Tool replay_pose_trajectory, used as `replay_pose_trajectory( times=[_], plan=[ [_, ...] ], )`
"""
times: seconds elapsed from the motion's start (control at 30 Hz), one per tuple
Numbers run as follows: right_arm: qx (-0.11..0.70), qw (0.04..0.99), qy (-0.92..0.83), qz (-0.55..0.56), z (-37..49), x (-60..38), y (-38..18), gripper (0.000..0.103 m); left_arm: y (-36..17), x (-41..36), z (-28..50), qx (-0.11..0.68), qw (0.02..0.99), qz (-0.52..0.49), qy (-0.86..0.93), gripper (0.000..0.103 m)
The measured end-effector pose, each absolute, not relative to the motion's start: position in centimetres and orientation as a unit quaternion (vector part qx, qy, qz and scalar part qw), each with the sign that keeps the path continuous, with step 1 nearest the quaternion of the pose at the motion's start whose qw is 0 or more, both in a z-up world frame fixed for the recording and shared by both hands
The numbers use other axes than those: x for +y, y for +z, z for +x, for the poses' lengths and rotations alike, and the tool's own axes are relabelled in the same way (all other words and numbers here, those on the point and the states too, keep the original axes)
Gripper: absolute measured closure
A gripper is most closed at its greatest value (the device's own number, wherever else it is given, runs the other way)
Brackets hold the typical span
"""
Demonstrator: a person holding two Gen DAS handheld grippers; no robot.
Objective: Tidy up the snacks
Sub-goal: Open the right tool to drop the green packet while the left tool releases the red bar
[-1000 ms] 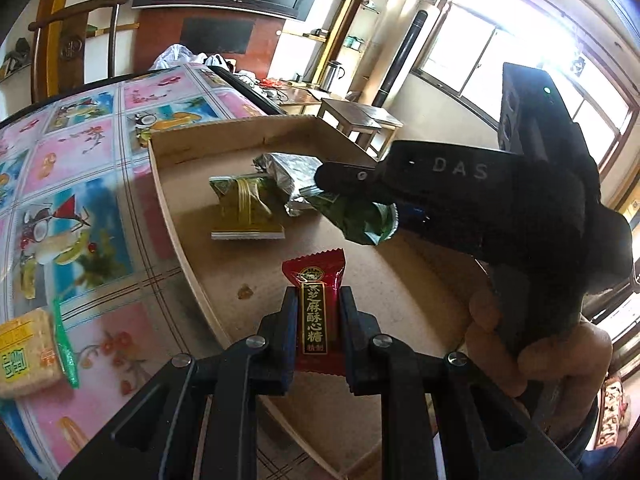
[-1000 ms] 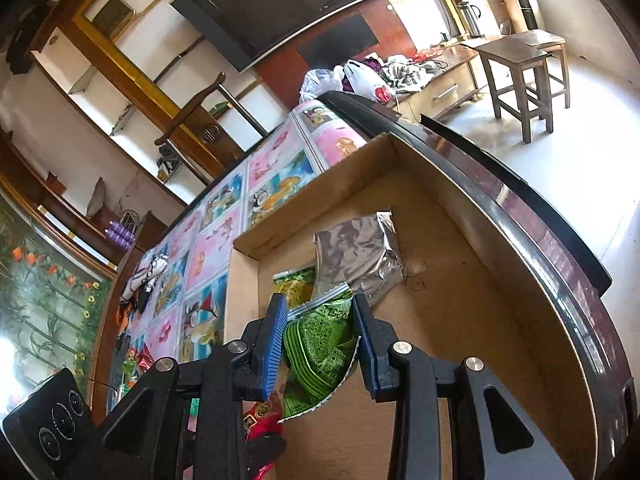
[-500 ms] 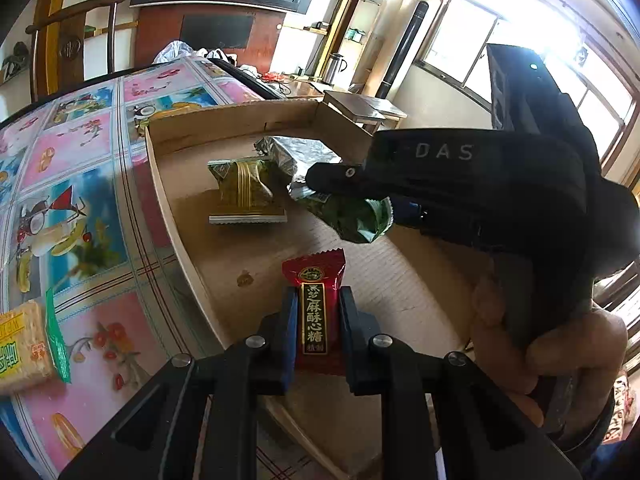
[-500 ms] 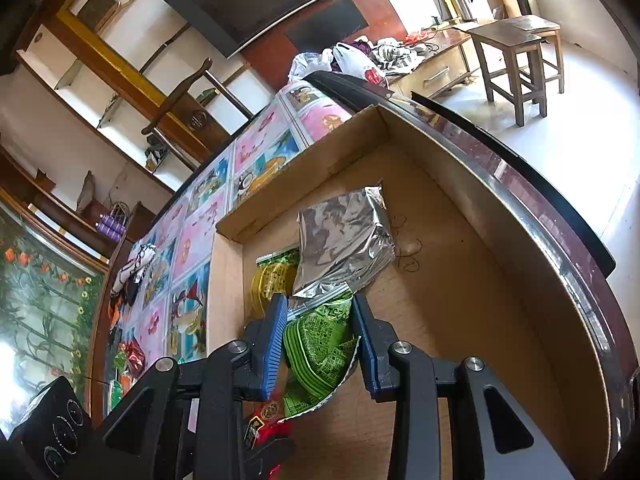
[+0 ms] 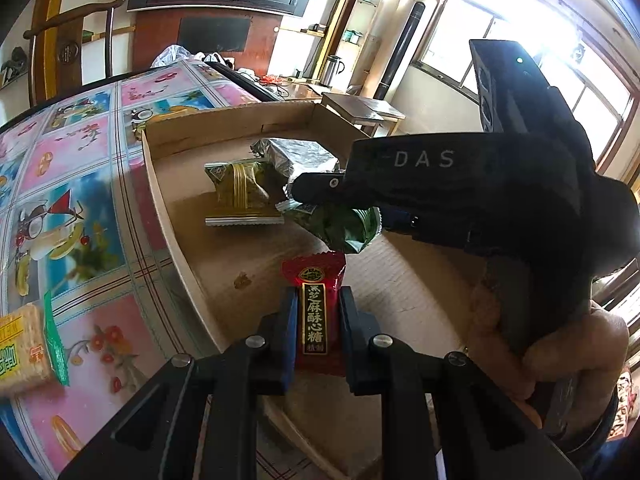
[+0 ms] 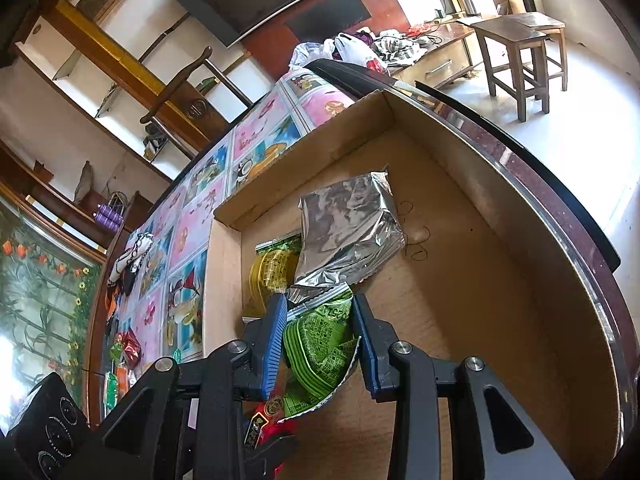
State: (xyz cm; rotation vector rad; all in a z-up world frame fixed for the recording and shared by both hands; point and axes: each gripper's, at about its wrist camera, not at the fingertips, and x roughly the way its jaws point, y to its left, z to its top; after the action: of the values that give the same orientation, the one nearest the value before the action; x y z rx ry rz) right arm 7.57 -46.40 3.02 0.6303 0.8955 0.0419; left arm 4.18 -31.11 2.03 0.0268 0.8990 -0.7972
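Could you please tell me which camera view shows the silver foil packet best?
The right wrist view: the silver foil packet lies nearly whole in the cardboard tray, just beyond the green snack bag. In the left wrist view, only its crumpled top shows behind the right gripper.

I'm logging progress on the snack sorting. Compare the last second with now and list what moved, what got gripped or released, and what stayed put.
The right gripper, shut on the green crinkled snack packet, has pushed further into the shallow cardboard tray, up to the silver foil bag. The left gripper stays shut on the red candy wrapper. Nothing was released. The yellow-green packet lies unmoved.
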Motion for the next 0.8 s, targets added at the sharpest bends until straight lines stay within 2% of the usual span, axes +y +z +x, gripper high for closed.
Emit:
replay_pose_trajectory(
  times=[0.8],
  plan=[
    [0.430,0.853,0.018,0.295,7.64,-46.26,2.85,0.066,2.03,-31.09,4.15,0.423,0.825,0.013,-0.376,0.085]
  ],
)
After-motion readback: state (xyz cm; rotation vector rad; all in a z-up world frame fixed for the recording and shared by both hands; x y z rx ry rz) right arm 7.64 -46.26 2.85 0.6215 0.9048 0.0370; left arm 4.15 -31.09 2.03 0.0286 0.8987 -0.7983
